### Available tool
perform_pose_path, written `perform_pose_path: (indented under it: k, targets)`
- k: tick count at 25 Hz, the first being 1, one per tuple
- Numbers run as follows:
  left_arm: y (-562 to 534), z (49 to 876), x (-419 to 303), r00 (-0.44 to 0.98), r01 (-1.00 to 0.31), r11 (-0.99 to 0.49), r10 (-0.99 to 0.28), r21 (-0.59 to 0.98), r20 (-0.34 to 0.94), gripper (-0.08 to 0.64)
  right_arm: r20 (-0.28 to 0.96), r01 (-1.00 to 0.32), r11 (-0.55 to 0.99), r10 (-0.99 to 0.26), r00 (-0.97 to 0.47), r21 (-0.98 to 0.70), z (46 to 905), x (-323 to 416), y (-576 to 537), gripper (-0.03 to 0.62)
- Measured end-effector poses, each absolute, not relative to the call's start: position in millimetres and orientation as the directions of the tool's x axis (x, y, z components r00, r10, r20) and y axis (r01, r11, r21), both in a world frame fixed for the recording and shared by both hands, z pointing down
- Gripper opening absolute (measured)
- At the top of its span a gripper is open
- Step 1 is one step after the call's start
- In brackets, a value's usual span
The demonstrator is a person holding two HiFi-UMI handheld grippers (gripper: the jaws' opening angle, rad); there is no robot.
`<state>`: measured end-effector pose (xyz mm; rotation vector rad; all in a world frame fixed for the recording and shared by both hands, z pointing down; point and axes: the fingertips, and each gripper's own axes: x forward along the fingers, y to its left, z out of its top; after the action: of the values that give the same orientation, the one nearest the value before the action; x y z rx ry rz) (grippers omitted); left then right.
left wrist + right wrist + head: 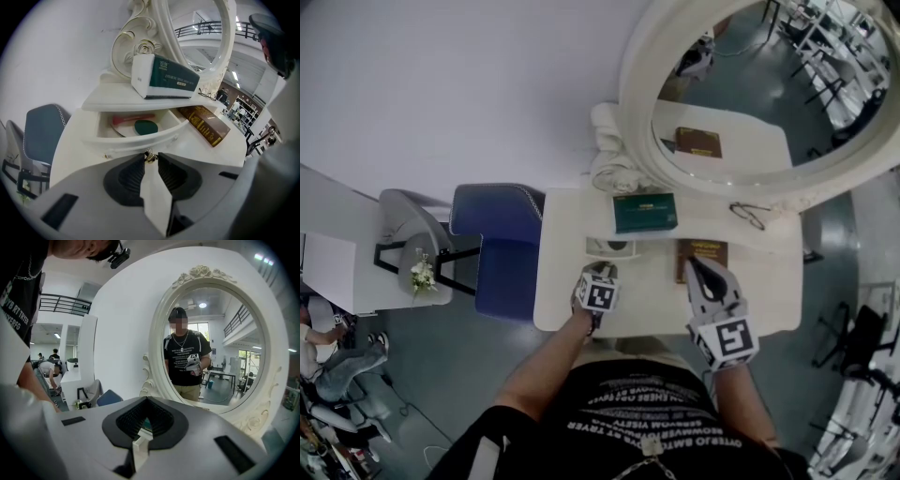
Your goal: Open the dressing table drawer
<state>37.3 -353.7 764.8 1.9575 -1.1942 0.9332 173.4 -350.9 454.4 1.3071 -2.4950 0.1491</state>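
Presently, at the far left of the head view, a grey chair (406, 222) stands next to a blue chair (499, 246), which sits against the left edge of the white dressing table (652, 305). The drawer (140, 138) under the raised shelf at the table's left part stands partly pulled out. A red item and a dark green oval item lie inside it; what they are cannot be told.

The left gripper (602, 274) points steeply down at the drawer front. Its jaws are pinched on the small brass knob (150, 156) at the middle of that front.

A green and white box (645, 212) stands on the shelf directly above the drawer. To its right a brown book (701, 258) lies flat on the table top.

The right gripper (698, 270) hangs over the table's front edge, its tips near the book. Its jaws are pressed together with nothing between them.

A pair of glasses (750, 216) lies further right, at the foot of the oval mirror (637, 141), which reflects the person.
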Motion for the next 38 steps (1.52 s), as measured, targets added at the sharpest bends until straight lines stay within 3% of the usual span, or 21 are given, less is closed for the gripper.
perform_pose_path:
  k: [25, 31, 38]
  targets:
    - [-330.5, 763.9, 31.4, 0.333, -0.913, -0.378, -0.468, 0.156, 0.818, 0.098, 0.331, -0.817, 0.574, -0.782, -0.528, 0.052, 455.0, 177.9, -340.8, 0.002]
    - [-321.4, 724.8, 15.2, 0.391, -0.910, -0.365, -0.590, 0.199, 0.707, 0.095, 0.312, -0.812, 0.577, -0.789, -0.529, 0.081, 456.5, 178.9, -344.4, 0.002]
    - [-333.6, 627.6, -11.5, 0.371, -0.923, -0.366, -0.764, 0.119, 0.528, 0.005, 0.315, -0.812, 0.580, -0.784, -0.535, 0.065, 453.3, 163.8, -344.6, 0.002]
